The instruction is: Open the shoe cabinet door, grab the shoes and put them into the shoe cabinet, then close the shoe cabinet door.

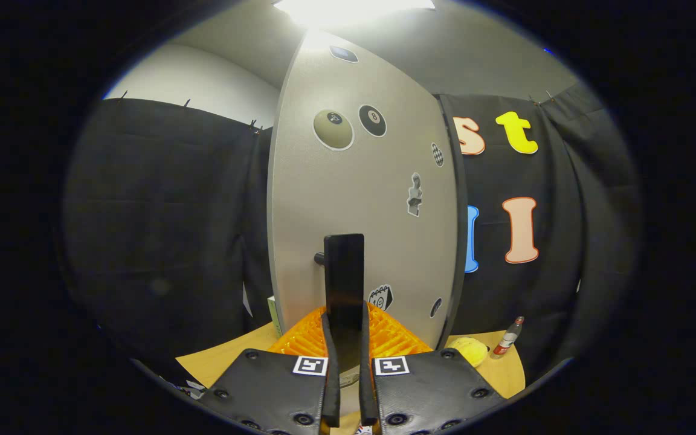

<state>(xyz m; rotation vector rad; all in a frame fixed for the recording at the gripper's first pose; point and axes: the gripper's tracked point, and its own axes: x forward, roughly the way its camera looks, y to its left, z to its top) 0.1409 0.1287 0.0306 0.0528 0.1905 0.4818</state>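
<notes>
Gripper (pixel 345 338) fingers are pressed close together, pinching a dark flat upright piece (pixel 344 284) that rises between them; cannot tell what that piece is. Just beyond it stands the pale shoe cabinet door (pixel 360 205), stuck with stickers, with a small dark knob (pixel 319 258) at the piece's left edge. An orange ribbed thing (pixel 396 338) lies on the wooden table (pixel 227 362) at the cabinet's foot, with a yellow object (pixel 469 350) and a small bottle (pixel 508 338) off to the right; no shoes identifiable.
</notes>
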